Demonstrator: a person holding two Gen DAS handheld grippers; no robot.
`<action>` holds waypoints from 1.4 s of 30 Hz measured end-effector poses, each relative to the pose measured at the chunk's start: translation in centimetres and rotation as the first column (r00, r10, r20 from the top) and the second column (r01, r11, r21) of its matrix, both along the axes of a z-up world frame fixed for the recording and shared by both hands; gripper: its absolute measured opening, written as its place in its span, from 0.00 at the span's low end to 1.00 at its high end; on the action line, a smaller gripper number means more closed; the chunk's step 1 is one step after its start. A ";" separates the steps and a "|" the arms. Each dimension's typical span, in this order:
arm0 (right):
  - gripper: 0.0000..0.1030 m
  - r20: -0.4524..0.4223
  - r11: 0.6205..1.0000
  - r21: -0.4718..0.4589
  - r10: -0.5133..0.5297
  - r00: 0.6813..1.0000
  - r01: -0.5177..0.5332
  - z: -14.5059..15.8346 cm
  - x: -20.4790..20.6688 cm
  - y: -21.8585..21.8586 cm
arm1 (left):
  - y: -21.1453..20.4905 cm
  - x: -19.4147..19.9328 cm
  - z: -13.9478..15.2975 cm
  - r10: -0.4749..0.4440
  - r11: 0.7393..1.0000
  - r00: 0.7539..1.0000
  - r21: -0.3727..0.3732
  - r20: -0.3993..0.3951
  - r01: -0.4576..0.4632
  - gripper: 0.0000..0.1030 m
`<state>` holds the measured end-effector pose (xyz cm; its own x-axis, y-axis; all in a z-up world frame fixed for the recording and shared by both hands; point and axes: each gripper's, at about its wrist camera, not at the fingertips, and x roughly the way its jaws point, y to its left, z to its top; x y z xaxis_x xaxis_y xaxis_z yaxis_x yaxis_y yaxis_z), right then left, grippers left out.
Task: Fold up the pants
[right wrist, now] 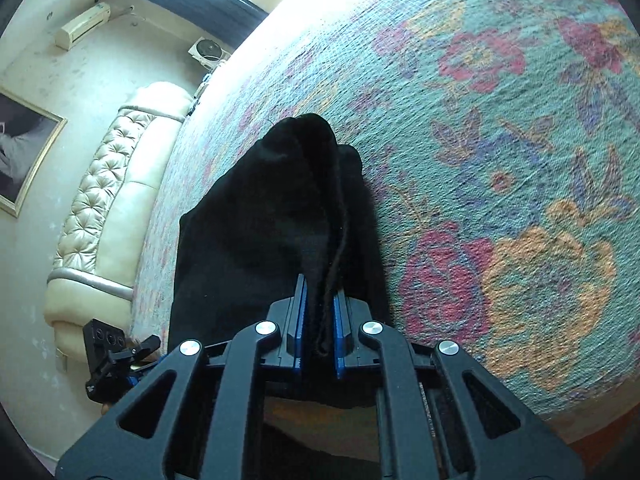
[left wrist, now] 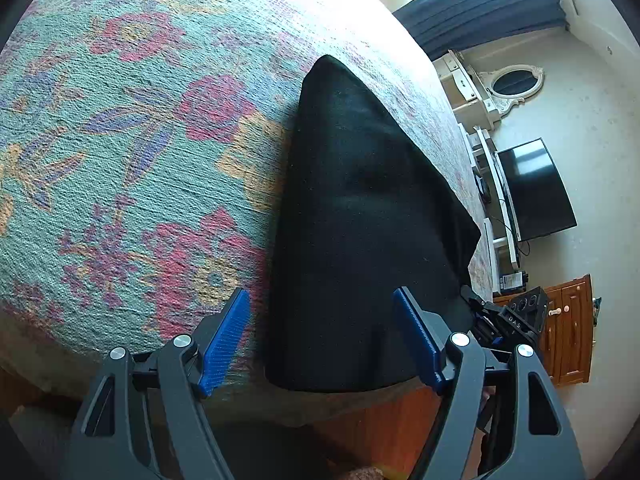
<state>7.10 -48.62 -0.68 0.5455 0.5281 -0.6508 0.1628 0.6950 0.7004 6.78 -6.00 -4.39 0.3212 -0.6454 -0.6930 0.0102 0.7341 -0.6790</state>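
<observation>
Left wrist view: the black pants [left wrist: 360, 220] lie on the floral bed cover [left wrist: 120, 160], running toward 12 o'clock; the left claw [left wrist: 326, 342] is spread wide over their near edge, gripping nothing.

Right wrist view: the right claw [right wrist: 319, 332] is pinching a bunched hem with a loose cord [right wrist: 336, 256] — soft, limp, light cloth, likely to sag; best taken at corners.

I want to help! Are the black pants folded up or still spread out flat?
Partly folded. The pants lie as a narrow doubled strip on the bedspread, with the right gripper pinching one end.
</observation>
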 end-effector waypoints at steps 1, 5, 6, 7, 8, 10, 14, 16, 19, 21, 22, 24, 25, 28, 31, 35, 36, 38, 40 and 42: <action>0.10 0.003 1.000 -0.002 0.002 1.000 -0.002 0.0 0.0 0.0 | 0.0 0.0 -0.1 0.002 1.000 1.000 0.001 -0.001 -0.002 0.70; 0.10 0.000 0.999 0.032 -0.006 1.000 0.006 -0.5 0.0 -0.1 | 0.2 -0.2 -0.2 0.007 1.000 1.000 0.006 0.001 -0.007 0.70; 0.10 -0.002 0.999 0.044 -0.010 1.000 0.010 -0.7 0.0 -0.2 | 0.2 -0.3 -0.2 0.006 1.000 1.000 0.010 0.003 -0.006 0.70; 0.10 -0.003 0.999 0.053 -0.012 1.000 0.012 -0.8 0.0 -0.3 | 0.2 -0.6 -0.2 0.005 1.000 1.000 0.016 0.007 -0.006 0.70; 0.10 -0.002 0.998 0.061 -0.013 1.000 0.013 -0.9 0.0 -0.5 | 0.2 -0.6 -0.1 0.004 1.000 1.000 0.022 0.011 -0.004 0.70; 0.11 -0.004 0.997 0.080 -0.018 1.000 0.019 -1.2 -0.1 -0.7 | 0.5 -0.8 -0.2 0.000 0.999 1.000 0.032 0.016 -0.001 0.70; 0.16 -0.009 0.992 0.126 -0.027 1.000 0.028 -1.2 -0.6 -1.3 | 1.0 -1.1 -0.4 0.001 0.999 1.000 0.040 0.023 -0.002 0.70; 0.27 -0.007 0.985 0.171 -0.027 1.000 0.028 -1.3 -1.1 -2.0 | 1.3 -1.2 -0.5 0.005 0.999 1.000 0.040 0.025 -0.006 0.71; 0.66 0.004 0.965 0.249 -0.083 0.997 0.079 -1.1 -2.2 -3.5 | 1.8 -1.1 -0.8 0.014 1.000 1.000 0.009 0.016 -0.014 0.78; 0.77 -0.002 0.968 0.219 -0.125 0.992 0.122 -0.8 -3.0 -4.4 | 2.1 -1.1 -1.0 0.015 1.000 1.000 -0.013 0.008 -0.015 0.78; 0.77 -0.007 0.968 0.220 -0.121 0.993 0.119 -0.9 -3.1 -4.6 | 2.3 -1.2 -1.2 0.016 1.000 1.000 -0.023 0.005 -0.016 0.78; 0.77 -0.026 0.967 0.228 -0.109 0.994 0.112 -1.4 -3.4 -4.6 | 2.6 -1.3 -1.6 0.015 0.999 1.000 -0.042 -0.002 -0.015 0.78; 0.77 -0.034 0.966 0.237 -0.101 0.994 0.106 -1.8 -3.5 -4.5 | 2.7 -1.3 -1.7 0.013 0.999 1.000 -0.050 -0.005 -0.014 0.78; 0.77 -0.068 0.959 0.274 -0.050 0.996 0.067 -3.2 -3.5 -3.2 | 2.9 -1.4 -2.0 0.012 0.997 1.000 -0.071 -0.004 -0.012 0.78; 0.78 -0.059 0.958 0.286 -0.018 0.998 0.035 -3.5 -3.3 -1.8 | 2.9 -1.5 -2.5 0.010 0.989 1.000 -0.145 -0.025 -0.013 0.80; 0.81 -0.042 0.963 0.269 0.009 0.999 0.003 -3.0 -3.2 -0.7 | 2.4 -1.0 -3.5 -0.015 0.962 0.997 -0.273 -0.078 -0.007 0.81; 0.81 -0.036 0.964 0.266 0.014 0.999 -0.003 -3.0 -3.2 -0.6 | 2.4 -0.8 -3.7 -0.013 0.955 0.996 -0.295 -0.085 -0.013 0.81; 0.78 -0.027 0.965 0.261 0.022 0.999 -0.014 -2.9 -3.4 -0.5 | 2.3 -0.6 -4.2 0.004 0.947 0.996 -0.319 -0.085 -0.031 0.80; 0.67 -0.035 0.974 0.224 0.029 0.999 -0.020 -2.9 -3.6 -0.4 | 2.3 -0.4 -4.2 0.013 0.944 0.997 -0.327 -0.071 -0.035 0.80; 0.57 -0.029 0.981 0.192 0.037 0.999 -0.031 -3.0 -3.7 -0.2 | 2.0 -0.4 -4.0 0.009 0.964 0.998 -0.266 -0.059 -0.025 0.59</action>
